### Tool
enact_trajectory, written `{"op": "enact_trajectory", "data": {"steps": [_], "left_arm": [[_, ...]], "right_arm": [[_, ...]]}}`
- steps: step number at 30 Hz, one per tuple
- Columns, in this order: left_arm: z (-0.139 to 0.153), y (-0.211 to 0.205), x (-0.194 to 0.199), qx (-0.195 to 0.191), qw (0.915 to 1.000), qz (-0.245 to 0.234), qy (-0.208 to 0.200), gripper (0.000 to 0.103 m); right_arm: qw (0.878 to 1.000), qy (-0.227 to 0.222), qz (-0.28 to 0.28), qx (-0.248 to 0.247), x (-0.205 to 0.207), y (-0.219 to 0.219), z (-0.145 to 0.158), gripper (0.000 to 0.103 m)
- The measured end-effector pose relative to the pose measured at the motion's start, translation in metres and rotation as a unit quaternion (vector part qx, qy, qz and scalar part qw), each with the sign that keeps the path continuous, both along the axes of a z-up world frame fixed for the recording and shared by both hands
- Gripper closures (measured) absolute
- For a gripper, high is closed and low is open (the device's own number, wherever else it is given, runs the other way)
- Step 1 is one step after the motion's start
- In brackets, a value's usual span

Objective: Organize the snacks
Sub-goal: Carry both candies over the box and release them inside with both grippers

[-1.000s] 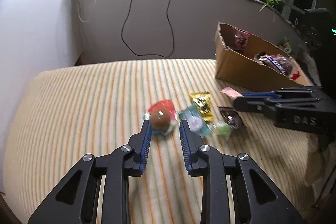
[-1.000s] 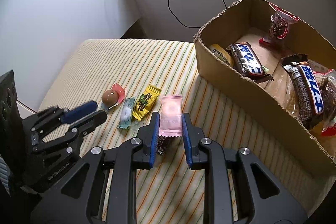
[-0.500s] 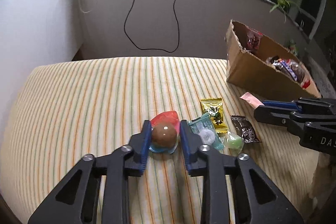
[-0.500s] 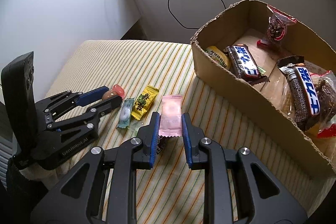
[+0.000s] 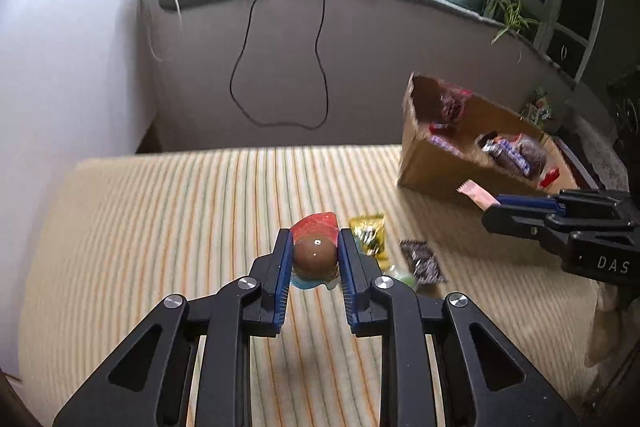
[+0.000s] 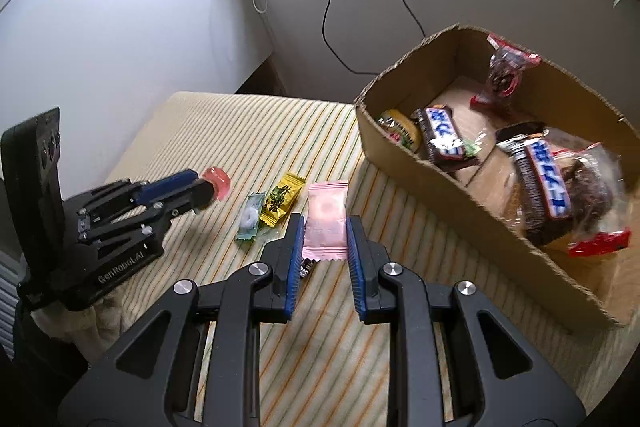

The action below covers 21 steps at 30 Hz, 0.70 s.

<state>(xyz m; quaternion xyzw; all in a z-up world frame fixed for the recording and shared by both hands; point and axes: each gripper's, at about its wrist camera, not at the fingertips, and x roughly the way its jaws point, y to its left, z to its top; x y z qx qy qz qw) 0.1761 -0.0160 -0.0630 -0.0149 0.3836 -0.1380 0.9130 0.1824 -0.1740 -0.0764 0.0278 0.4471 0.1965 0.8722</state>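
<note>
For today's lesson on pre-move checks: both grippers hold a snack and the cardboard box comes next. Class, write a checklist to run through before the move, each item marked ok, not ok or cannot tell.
1. Left gripper closed on the chocolate ball snack, both fingers touching it: ok.
2. Right gripper closed on the pink candy packet: ok.
3. Cardboard box open on top: ok.
4. Free floor space in the box for two more snacks: ok.
5. Chocolate ball snack lifted off the striped cloth: cannot tell.
6. Loose candies, such as the yellow candy, out of the way to the box: ok.
</note>
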Motion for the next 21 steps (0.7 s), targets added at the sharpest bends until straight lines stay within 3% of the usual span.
{"op": "enact_trajectory", "data": {"steps": [11, 21], "left_arm": [[0.038, -0.032, 0.01, -0.011, 0.9987, -0.031, -0.04, 0.082], [0.048, -0.081, 0.032, -0.014, 0.9966, -0.067, -0.045, 0.082]], "right_arm": [[0.998, -0.045, -0.032, 0.002, -0.009, -0.053, 0.04, 0.081], [0.995, -0.059, -0.086, -0.009, 0.008, -0.115, 0.053, 0.081]]}}
